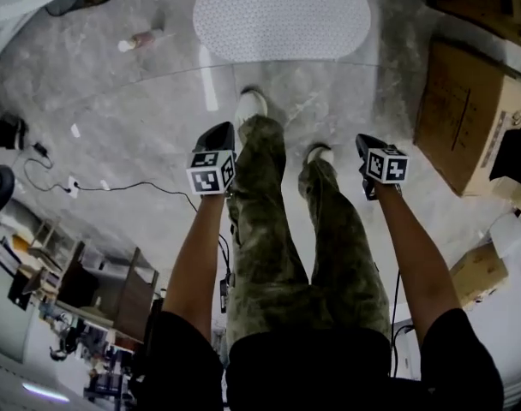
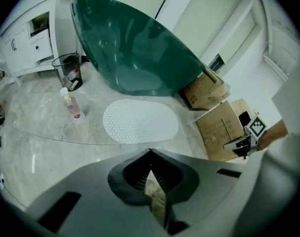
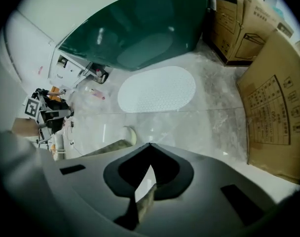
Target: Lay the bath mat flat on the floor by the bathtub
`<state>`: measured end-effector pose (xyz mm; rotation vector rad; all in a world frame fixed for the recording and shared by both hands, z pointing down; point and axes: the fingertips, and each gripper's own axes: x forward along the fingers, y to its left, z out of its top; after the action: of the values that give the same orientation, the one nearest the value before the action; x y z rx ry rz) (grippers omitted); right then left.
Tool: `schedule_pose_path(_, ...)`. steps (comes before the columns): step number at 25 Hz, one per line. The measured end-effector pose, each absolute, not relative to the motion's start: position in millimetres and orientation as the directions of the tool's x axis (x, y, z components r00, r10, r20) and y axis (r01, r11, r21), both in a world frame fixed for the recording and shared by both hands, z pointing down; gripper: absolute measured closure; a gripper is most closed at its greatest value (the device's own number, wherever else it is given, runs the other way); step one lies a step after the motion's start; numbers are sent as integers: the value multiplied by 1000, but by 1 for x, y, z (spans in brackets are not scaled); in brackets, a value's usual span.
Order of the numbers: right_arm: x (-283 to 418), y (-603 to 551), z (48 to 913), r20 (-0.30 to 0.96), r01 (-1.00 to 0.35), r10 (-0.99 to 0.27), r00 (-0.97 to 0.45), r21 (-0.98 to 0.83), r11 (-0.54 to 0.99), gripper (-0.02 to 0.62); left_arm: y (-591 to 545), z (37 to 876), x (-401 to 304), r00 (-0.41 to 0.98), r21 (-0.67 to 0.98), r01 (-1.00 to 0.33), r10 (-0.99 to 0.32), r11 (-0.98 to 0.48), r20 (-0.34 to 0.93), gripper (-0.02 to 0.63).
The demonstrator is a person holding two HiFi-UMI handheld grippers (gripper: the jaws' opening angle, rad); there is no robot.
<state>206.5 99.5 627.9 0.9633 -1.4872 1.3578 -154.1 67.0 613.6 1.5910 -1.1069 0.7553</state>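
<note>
The left tongs [image 1: 216,148], centre-left of frame, are clenched and empty. The bath mat [image 1: 282,15] lies flat at top centre beside the bathtub [image 2: 135,53], well ahead of both tongs, with its long axis running left-right. The right tongs [image 1: 374,157] are likewise clenched on nothing, and neither is markedly nearer.

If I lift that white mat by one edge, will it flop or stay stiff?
Probably flops: the bath mat lies thin and fully flat on the floor. Its dotted surface suggests rubbery material, so pushing it likely drags rather than slides.
</note>
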Motion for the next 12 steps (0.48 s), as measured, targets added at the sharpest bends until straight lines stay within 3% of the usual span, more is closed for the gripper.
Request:
schedule_pose_path(4,180,81,560,943,-922,36,-332,-332,201,572,57,544,-156,381,412,-911,-347,17,857,586)
schedule_pose_path(12,194,-23,389,933,-935,-168,-317,-279,217,572,8,384,-162,398,501,-862,-510,76,762,586)
